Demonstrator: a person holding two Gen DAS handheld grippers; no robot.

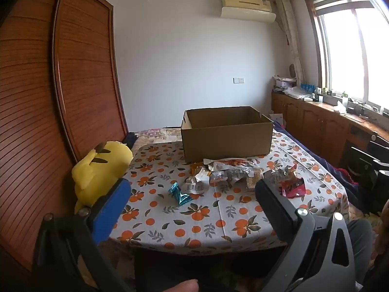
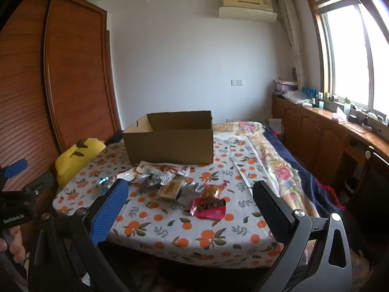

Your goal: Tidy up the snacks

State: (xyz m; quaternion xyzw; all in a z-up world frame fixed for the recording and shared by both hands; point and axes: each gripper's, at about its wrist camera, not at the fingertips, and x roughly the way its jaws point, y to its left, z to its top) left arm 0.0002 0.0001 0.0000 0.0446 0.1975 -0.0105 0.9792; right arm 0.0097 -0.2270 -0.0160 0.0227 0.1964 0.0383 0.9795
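Observation:
An empty open cardboard box (image 1: 226, 133) (image 2: 170, 137) stands at the back of a table covered by an orange-print cloth (image 1: 194, 221) (image 2: 194, 233). In front of it lies a heap of snack packets (image 1: 238, 172) (image 2: 165, 182). A pink packet (image 2: 210, 208) (image 1: 295, 188) lies nearest on the right, a blue foil wrapper (image 1: 178, 192) apart on the left. My left gripper (image 1: 192, 189) hovers open over the near table, short of the snacks. My right gripper (image 2: 190, 192) also stands open, nothing between its fingers. The left gripper's body (image 2: 19, 194) shows at the right view's left edge.
A yellow plush toy (image 1: 99, 168) (image 2: 75, 157) leans at the table's left edge against a wooden wardrobe (image 1: 48, 97). A bed with a floral blanket (image 2: 274, 160) lies behind and right. Wooden cabinets (image 2: 328, 131) with clutter run under the window.

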